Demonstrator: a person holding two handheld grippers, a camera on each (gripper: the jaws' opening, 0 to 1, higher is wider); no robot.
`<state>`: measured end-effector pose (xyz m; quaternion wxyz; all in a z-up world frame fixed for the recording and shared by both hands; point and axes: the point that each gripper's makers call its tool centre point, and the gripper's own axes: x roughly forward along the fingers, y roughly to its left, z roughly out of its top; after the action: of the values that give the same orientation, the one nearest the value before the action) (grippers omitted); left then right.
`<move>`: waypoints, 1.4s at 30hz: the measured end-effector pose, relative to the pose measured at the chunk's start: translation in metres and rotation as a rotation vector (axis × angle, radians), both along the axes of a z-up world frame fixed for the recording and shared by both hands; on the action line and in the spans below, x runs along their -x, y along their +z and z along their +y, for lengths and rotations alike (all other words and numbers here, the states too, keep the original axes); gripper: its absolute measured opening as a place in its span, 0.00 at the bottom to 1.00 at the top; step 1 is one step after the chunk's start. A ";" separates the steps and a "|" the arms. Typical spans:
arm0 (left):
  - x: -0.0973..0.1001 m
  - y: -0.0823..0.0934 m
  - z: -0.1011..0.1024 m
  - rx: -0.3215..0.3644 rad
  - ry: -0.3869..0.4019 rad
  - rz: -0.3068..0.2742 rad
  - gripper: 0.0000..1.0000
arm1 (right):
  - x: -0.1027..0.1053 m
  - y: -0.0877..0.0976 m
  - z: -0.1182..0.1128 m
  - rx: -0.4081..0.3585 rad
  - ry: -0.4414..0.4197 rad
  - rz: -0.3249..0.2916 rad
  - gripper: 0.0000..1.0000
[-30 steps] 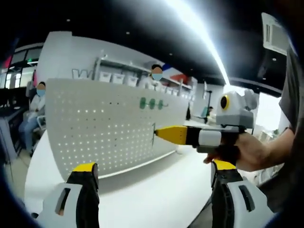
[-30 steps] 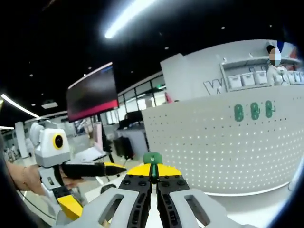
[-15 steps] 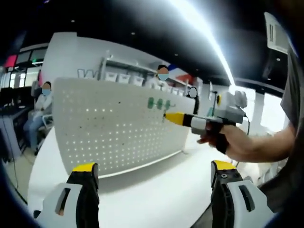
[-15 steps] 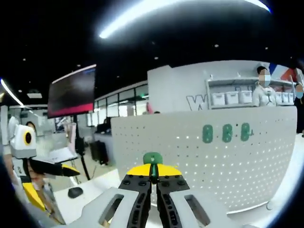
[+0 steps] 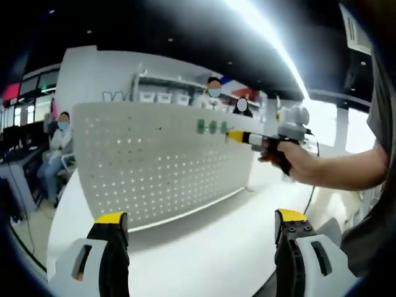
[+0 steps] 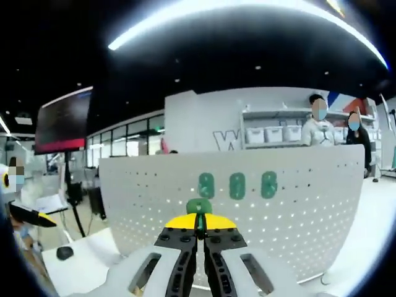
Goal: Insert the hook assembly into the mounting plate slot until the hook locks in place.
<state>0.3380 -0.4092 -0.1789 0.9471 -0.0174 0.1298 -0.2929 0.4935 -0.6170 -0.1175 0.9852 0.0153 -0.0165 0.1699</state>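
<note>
The right gripper (image 6: pixel 198 238), pressed together on the green hook (image 6: pixel 198 206) near the pegboard (image 6: pixel 154 204), may miss its hole and jam if tilted, while the left gripper (image 5: pixel 198 238) waits spread and empty.

surface: white table (image 5: pixel 204 247) | on it: upright white pegboard (image 5: pixel 154 167), standing on edge

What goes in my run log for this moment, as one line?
right gripper: shut on green hook | pegboard: three green hooks mounted | left gripper: open
</note>
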 end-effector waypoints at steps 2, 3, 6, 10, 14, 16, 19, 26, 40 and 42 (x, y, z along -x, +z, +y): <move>-0.001 -0.002 0.002 -0.003 0.006 0.005 1.00 | -0.007 -0.001 -0.011 -0.009 -0.027 -0.001 0.00; -0.001 -0.002 0.002 -0.003 0.008 0.006 1.00 | -0.009 -0.001 -0.017 -0.009 -0.043 -0.002 0.00; -0.002 -0.005 0.004 -0.009 0.013 0.012 1.00 | -0.014 -0.001 -0.028 -0.007 -0.068 -0.002 0.00; -0.004 -0.011 0.006 -0.009 0.016 0.028 1.00 | -0.022 -0.001 -0.045 -0.015 -0.106 -0.002 0.00; -0.006 -0.011 0.006 -0.004 0.018 0.028 1.00 | -0.024 0.000 -0.052 -0.017 -0.128 -0.002 0.00; -0.007 -0.014 0.006 -0.010 0.018 0.031 1.00 | -0.025 0.000 -0.055 -0.019 -0.136 -0.004 0.00; -0.008 -0.016 0.008 -0.012 0.020 0.039 1.00 | -0.029 0.000 -0.061 -0.020 -0.151 -0.004 0.00; -0.011 -0.014 0.010 -0.005 0.029 0.032 1.00 | -0.034 0.000 -0.078 -0.027 -0.188 -0.007 0.00; -0.017 -0.016 0.011 -0.014 0.043 0.042 1.00 | -0.053 0.003 -0.109 -0.038 -0.229 -0.009 0.00; -0.018 -0.018 0.012 -0.015 0.048 0.048 1.00 | -0.058 0.008 -0.110 -0.041 -0.227 -0.016 0.00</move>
<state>0.3559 -0.3971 -0.1970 0.9506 -0.0203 0.1544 -0.2684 0.5514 -0.7266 -0.1098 0.9974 0.0322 -0.0295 0.0569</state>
